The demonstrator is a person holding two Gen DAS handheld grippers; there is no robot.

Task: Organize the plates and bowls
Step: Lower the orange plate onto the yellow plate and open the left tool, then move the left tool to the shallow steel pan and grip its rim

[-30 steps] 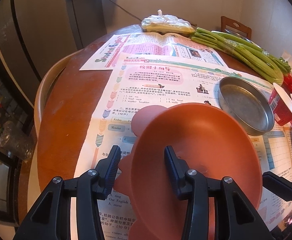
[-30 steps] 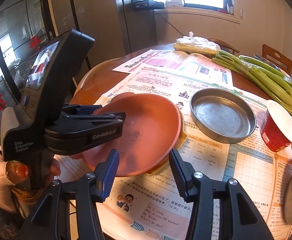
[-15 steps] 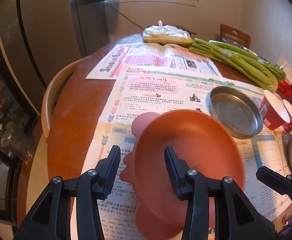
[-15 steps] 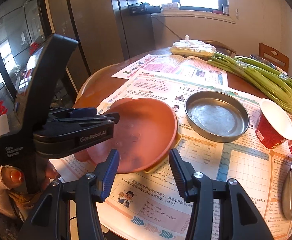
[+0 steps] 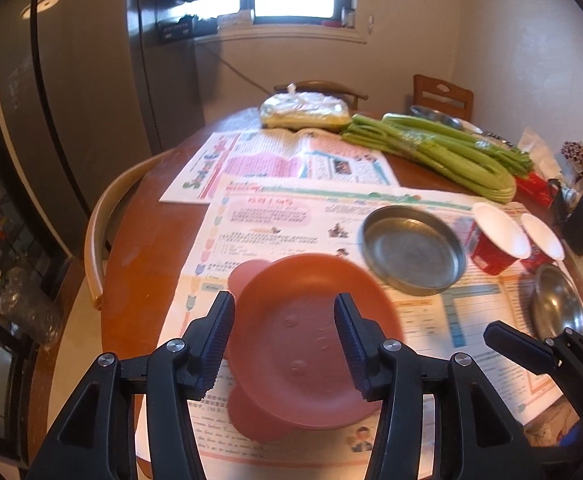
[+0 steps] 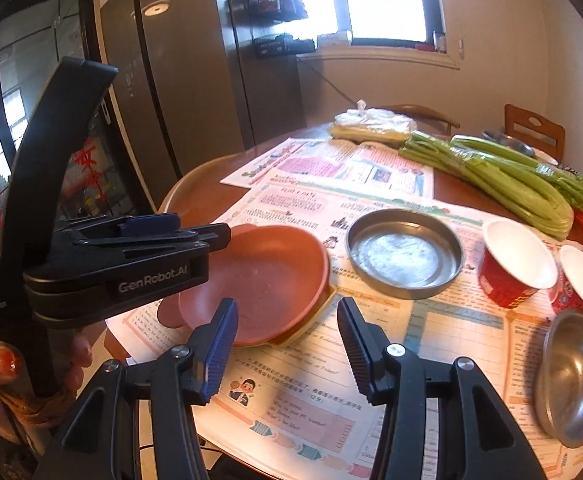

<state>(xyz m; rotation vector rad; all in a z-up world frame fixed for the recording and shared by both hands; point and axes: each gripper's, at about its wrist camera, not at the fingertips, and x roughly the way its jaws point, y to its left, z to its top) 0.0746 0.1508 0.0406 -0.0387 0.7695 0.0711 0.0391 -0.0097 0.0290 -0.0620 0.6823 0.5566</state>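
Left gripper (image 6: 221, 236) tilts down, its jaws opening, pads clear of the matte terracotta plastic bowl (image 6: 263, 280) with round ear tabs, resting on the newspaper (image 6: 431, 328). Next a shiny round steel pan (image 6: 405, 254), then red paper cups (image 6: 515, 270). Right gripper (image 6: 287, 344) hovers w/ jaws spread, nothing between

You have one orange plate (image 6: 265, 280), two steel dishes (image 6: 405, 254) (image 6: 577, 372), two red paper cups (image 6: 515, 266) (image 6: 581, 282) and two celery bundles (image 6: 503, 174).
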